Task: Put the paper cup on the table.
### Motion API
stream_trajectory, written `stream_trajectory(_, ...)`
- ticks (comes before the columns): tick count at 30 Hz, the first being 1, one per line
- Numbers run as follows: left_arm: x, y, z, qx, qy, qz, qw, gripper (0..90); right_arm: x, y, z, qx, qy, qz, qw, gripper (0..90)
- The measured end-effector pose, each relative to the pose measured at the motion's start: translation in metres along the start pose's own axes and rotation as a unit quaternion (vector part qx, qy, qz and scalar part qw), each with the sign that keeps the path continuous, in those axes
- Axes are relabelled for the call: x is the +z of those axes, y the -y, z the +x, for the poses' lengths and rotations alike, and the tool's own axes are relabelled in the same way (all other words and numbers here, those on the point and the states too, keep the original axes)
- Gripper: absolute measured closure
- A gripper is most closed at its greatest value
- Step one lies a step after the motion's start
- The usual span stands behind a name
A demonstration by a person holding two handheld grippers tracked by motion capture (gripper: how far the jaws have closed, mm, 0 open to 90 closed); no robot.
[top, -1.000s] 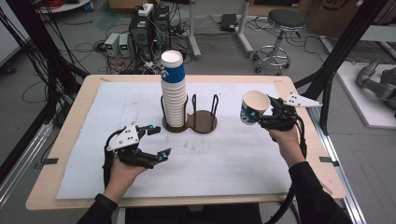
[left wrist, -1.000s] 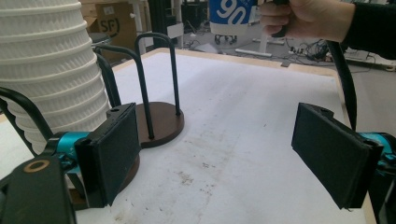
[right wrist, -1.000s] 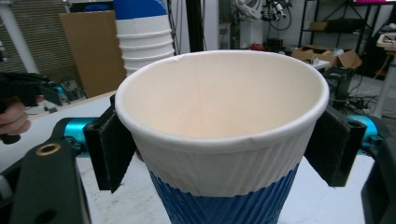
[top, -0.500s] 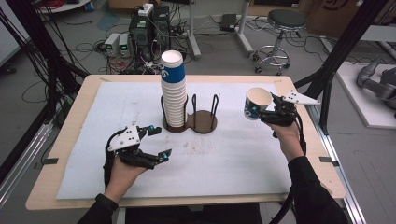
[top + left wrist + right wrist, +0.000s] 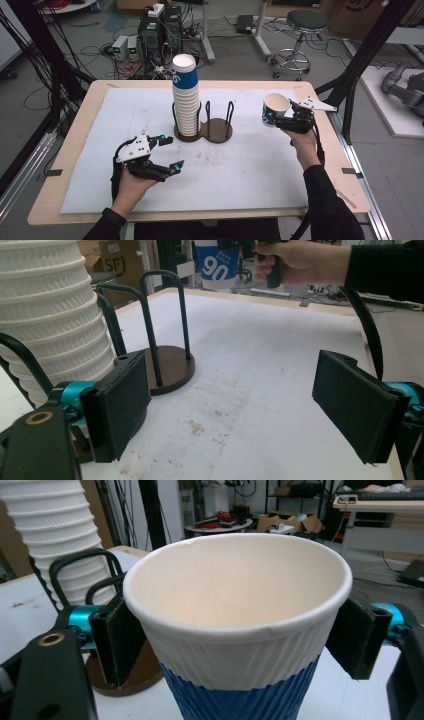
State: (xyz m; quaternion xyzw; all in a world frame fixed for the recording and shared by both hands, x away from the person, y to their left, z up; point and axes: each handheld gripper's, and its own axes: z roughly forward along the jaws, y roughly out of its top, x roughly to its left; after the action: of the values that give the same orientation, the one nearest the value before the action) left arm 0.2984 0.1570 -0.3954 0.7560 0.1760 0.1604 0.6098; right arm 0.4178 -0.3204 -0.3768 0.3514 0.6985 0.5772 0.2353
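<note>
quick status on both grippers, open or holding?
Left hand-held gripper: open, holding nothing, low over the table.
Right hand-held gripper: shut on the paper cup, held upright above the table.

High view: fixed above the table's [image 5: 100, 115] near edge, facing forward and down; left gripper view: low, near-left, facing far-right; right gripper view: close, far-right, facing left; all three share the cup stack [image 5: 185, 97] [image 5: 47, 310] [image 5: 55, 525] and stand [image 5: 220, 131] [image 5: 167, 367].
</note>
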Motion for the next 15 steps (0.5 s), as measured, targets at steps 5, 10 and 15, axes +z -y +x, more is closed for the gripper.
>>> stream_trajectory(5, 0.0, 0.0, 0.0, -0.002, 0.0, -0.001, 1.0, 15.4, 0.001, 0.006, -0.003, 0.005, 0.012, -0.002, 0.9999, 20.4)
stream_trajectory(10, 0.001, 0.001, 0.0, 0.0, 0.001, 0.001, 1.0, 15.4, 0.003, 0.014, -0.005, 0.01, 0.021, 0.004, 0.9997, 20.4)
stream_trajectory(15, 0.001, 0.001, 0.0, 0.0, 0.003, 0.004, 1.0, 15.4, 0.006, 0.023, -0.009, 0.021, 0.03, 0.008, 0.9993, 20.4)
